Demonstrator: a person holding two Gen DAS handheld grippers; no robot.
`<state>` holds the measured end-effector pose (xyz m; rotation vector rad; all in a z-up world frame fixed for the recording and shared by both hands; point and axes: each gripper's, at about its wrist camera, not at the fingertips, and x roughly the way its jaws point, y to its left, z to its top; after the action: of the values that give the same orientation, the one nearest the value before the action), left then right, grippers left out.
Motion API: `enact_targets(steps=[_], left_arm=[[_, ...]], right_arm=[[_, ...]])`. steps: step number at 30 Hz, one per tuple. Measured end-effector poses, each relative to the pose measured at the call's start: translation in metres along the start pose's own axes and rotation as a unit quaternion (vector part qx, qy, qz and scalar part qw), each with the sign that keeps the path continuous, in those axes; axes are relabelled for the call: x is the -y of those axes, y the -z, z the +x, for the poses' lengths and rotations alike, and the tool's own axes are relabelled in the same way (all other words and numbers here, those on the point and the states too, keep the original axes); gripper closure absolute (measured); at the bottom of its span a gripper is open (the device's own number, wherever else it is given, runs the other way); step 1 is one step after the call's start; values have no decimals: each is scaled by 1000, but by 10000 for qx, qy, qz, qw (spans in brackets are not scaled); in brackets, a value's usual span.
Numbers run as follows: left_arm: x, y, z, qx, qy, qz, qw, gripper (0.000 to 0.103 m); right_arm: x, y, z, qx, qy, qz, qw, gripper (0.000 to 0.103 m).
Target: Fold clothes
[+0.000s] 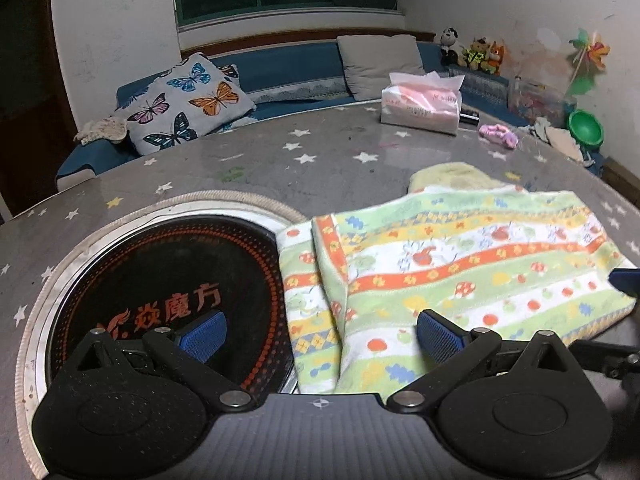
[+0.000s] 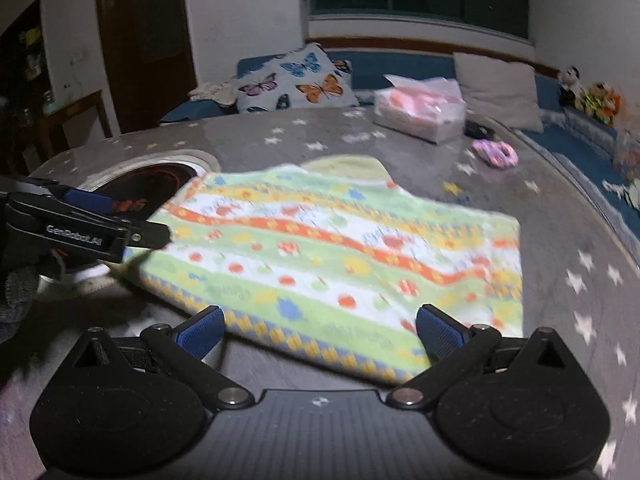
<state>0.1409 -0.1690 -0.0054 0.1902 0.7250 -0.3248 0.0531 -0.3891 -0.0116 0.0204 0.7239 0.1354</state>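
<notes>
A folded striped cloth (image 1: 460,264) with green, orange and yellow bands and fruit prints lies flat on the grey star-patterned table (image 1: 320,152). It also shows in the right wrist view (image 2: 340,256). My left gripper (image 1: 320,336) is open and empty, low over the cloth's left edge, which overlaps a round black cooktop (image 1: 168,296). My right gripper (image 2: 320,332) is open and empty at the cloth's near edge. The left gripper also shows from the side in the right wrist view (image 2: 92,220), at the cloth's left end.
A pink tissue pack (image 1: 420,104) and a small pink item (image 1: 500,136) sit at the table's far side. Beyond is a blue bench with a butterfly cushion (image 1: 188,104), a grey cushion (image 1: 380,64) and plush toys (image 1: 472,52). A green bowl (image 1: 586,128) stands at the far right.
</notes>
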Motion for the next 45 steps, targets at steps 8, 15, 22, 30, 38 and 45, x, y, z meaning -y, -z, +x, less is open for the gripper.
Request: enact_targets(steps=[8, 15, 22, 30, 38, 45], left_arm=[[-5, 4, -5, -12, -56, -126, 9999, 0], [-10, 2, -9, 23, -67, -242, 9997, 0], [-11, 5, -1, -113, -118, -272, 9995, 0], [-8, 5, -12, -165, -17, -314, 9994, 0], [-1, 13, -28, -141, 79, -292, 9994, 0], [4, 22, -37, -154, 166, -215, 9995, 0]], right_arm=[[13, 4, -16, 98, -20, 196, 9998, 0], [13, -3, -21, 249, -73, 124, 9996, 0], [18, -3, -5, 39, -11, 204, 9998, 0], [13, -6, -10, 68, 156, 400, 9991, 0], [3, -1, -19, 100, 321, 465, 9984, 0], [-5, 7, -23, 88, 402, 492, 9979, 0]])
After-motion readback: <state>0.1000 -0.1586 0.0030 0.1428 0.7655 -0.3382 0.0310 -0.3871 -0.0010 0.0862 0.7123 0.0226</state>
